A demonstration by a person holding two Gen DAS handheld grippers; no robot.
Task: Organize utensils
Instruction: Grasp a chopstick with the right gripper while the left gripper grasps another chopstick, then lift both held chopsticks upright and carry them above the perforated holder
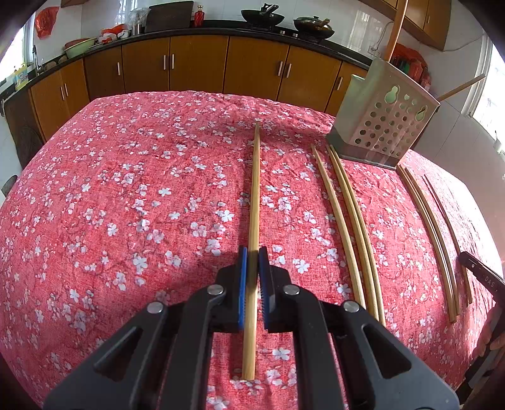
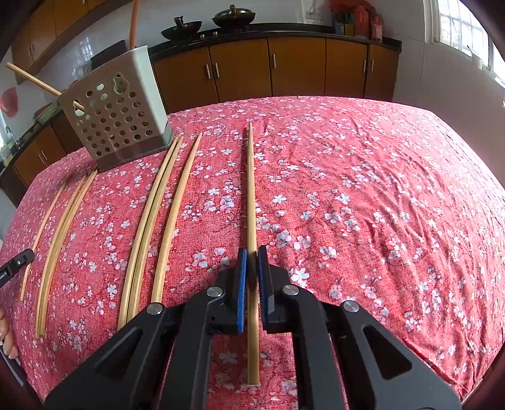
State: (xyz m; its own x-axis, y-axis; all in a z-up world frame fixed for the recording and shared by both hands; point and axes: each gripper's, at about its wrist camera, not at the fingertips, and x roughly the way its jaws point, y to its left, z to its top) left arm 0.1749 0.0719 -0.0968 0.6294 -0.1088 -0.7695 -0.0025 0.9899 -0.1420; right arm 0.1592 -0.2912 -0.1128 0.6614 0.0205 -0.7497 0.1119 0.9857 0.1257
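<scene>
Left tongs [image 1: 252, 261] clamp one chopstick [image 1: 255, 195]; right tongs [image 2: 252, 261] clamp another chopstick [image 2: 251, 189]. Six loose chopsticks [image 2: 148, 220] lie before the perforated holder [image 2: 116, 116].

Kitchen interior. Orange-brown base cabinets [image 1: 199, 63] along rear wall under black countertop [image 2: 284, 30]. White tiled wall [image 1: 356, 22]. Woks [image 2: 233, 14] on stove. Window [image 2: 457, 25] right, daylight.

Your left gripper [image 1: 252, 268] and right gripper [image 2: 252, 268] both point steeply downward, fingers [image 1: 242, 284] clamped nearly together on a thin stick each.
</scene>
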